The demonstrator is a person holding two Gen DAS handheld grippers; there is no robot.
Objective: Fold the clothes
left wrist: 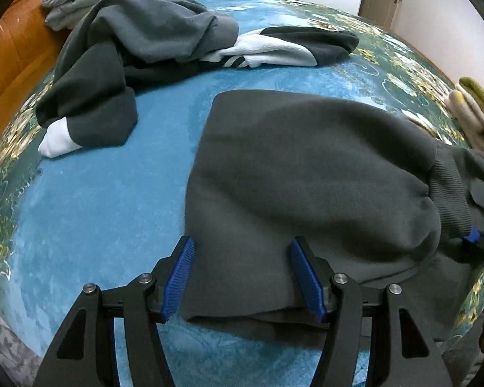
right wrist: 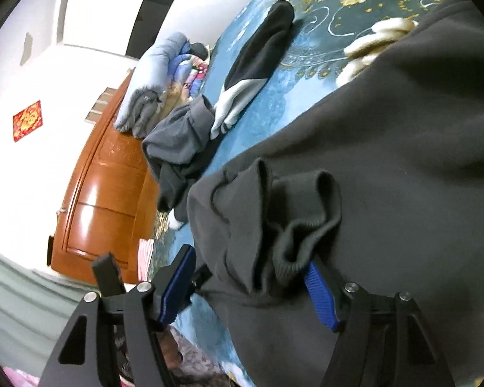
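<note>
Left wrist view: the grey sweatshirt point(left wrist: 306, 177) stretches away rightward, left gripper point(left wrist: 242, 277) spread wide over its near hem, right gripper point(right wrist: 248, 290) gaping around the bunched cuff point(right wrist: 306, 219).

White walls point(right wrist: 32, 32), glossy orange wooden headboard point(right wrist: 103, 200), teal floral bedspread point(left wrist: 96, 225).

Lying folded on the bed beneath the left tool point(left wrist: 242, 277): dark grey sweatshirt point(left wrist: 306, 177), ribbed cuff point(right wrist: 293, 225) bunching at the right tool point(right wrist: 248, 287). Beyond, sprawling crumpled: grey-and-white garment point(left wrist: 138, 48).
</note>
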